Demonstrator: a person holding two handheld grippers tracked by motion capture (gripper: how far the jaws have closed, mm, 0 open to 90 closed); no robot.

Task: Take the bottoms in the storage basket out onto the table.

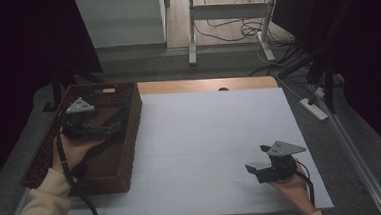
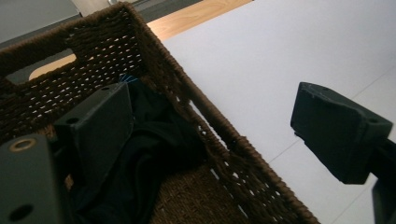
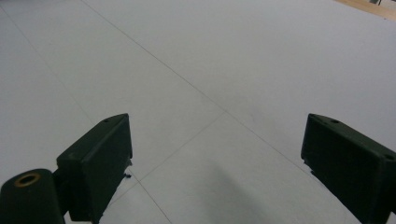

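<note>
Our left gripper [image 1: 117,123] hangs over the woven basket [image 2: 205,116], jaws spread wide across its near wall, one inside beside the dark cloth [image 2: 140,158] bunched at the bottom. Our right gripper [image 1: 252,170] waits agape and empty above the white table [image 1: 215,131]. We reckon it's a reach-in: next we dip and close on the cloth.
</note>
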